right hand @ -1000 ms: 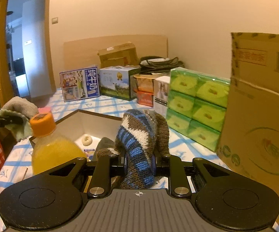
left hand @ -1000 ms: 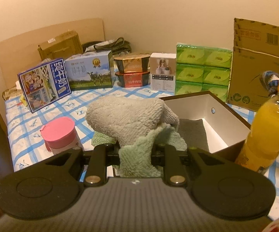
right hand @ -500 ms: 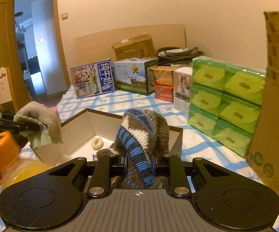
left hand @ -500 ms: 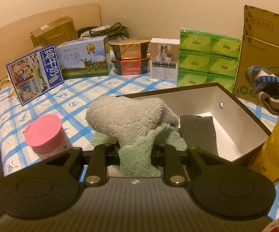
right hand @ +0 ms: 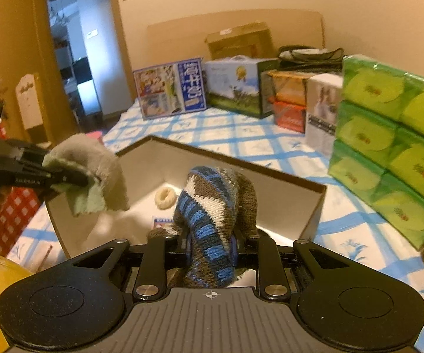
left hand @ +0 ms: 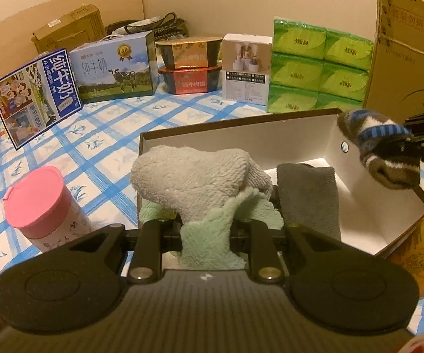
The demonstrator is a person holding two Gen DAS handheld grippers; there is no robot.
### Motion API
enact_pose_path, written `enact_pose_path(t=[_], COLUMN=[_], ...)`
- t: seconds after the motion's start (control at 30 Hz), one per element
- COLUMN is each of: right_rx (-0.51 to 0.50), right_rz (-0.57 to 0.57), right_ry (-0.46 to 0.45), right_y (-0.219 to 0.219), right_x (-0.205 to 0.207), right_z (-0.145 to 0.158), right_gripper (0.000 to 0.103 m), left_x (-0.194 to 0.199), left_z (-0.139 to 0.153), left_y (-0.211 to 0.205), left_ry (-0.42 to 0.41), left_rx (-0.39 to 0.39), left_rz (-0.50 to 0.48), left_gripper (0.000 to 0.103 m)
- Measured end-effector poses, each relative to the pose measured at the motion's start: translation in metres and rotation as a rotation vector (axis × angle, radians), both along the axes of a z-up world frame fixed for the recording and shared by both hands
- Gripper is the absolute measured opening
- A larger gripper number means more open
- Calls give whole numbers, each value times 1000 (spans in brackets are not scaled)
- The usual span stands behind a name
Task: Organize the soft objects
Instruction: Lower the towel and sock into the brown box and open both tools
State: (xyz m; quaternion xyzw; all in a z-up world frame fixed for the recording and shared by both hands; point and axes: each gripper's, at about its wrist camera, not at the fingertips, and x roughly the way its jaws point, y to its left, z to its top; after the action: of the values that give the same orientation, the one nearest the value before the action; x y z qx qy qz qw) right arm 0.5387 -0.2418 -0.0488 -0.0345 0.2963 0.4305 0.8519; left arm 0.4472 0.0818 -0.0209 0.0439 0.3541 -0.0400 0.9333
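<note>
Dim, warm yellow indoor light; fisheye bending at edges; right wrist view slightly blurred.

Left gripper (left hand: 205, 229) clamped on fluffy grey-green cloth (left hand: 200, 182), right gripper (right hand: 210, 242) pinching striped blue-brown knit sock (right hand: 212, 203), both angled downward

You are looking at two grippers, the left gripper (left hand: 205, 229) and the right gripper (right hand: 211, 242). One open box (left hand: 288, 144) is sitting on the bed. Soft items are numbering four: one fluffy green towel (left hand: 200, 182), one striped knit sock (right hand: 212, 206), one grey cloth (left hand: 307, 197), one cream scrunchie (right hand: 165, 197). You are also seeing two milk cartons (left hand: 115, 67), six visible green tissue packs (left hand: 319, 67), one pink-lidded canister (left hand: 40, 209).
</note>
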Motion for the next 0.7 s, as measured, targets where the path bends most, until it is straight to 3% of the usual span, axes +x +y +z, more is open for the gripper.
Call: enact_pose_path(t=[0.07,0.23,0.57,0.7], right_rx=[-14,-19,-33,-28], right_rz=[-14,-81,-90,-90], right_ry=[-8,-9,-12,-12], right_y=[4,5,1,0], right_x=[2,9,9,8], right_z=[-5,-11,-8,-9], right_gripper=[26,60,60,60], left_x=[3,6,13,16], left_z=[-3,-8,-14,-15], left_y=[0,-1,-5,-7], left_ry=[6,16,28,27], left_rx=[2,5,15,18], left_rz=[-1,-6,-22,-25], left_gripper=[19,20,21,30])
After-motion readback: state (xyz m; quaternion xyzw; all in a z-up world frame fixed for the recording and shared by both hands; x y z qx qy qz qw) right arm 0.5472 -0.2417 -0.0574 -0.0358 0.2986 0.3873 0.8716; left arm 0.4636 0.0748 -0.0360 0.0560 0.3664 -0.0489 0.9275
